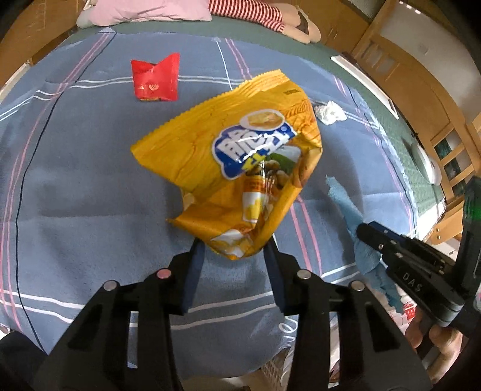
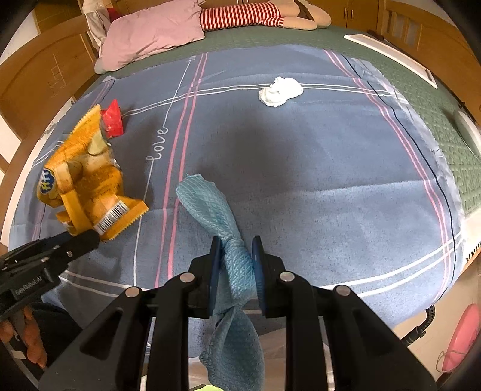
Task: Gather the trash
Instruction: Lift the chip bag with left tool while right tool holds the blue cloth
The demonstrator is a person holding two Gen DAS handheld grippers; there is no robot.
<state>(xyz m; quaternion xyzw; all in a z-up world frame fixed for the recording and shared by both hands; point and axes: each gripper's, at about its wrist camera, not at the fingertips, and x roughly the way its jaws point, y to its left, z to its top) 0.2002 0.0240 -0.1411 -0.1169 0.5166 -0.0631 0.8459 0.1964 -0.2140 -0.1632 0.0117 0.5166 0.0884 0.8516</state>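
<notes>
My left gripper (image 1: 234, 245) is shut on the bottom corner of a yellow snack bag (image 1: 237, 156) and holds it up above the blue blanket (image 1: 90, 186); the bag also shows in the right wrist view (image 2: 87, 186). My right gripper (image 2: 236, 246) is shut on a light blue cloth (image 2: 222, 219) that hangs down between the fingers; the cloth also shows in the left wrist view (image 1: 351, 216). A red wrapper (image 1: 156, 78) lies further up the bed. A crumpled white tissue (image 2: 279, 90) lies on the blanket to the right.
A pink pillow (image 2: 150, 33) and a striped doll (image 2: 240, 15) lie at the head of the bed. A white basket rim (image 1: 276, 370) shows below the bed edge. Wooden furniture (image 1: 421, 78) stands at the right. A pink object (image 2: 460, 337) lies on the floor.
</notes>
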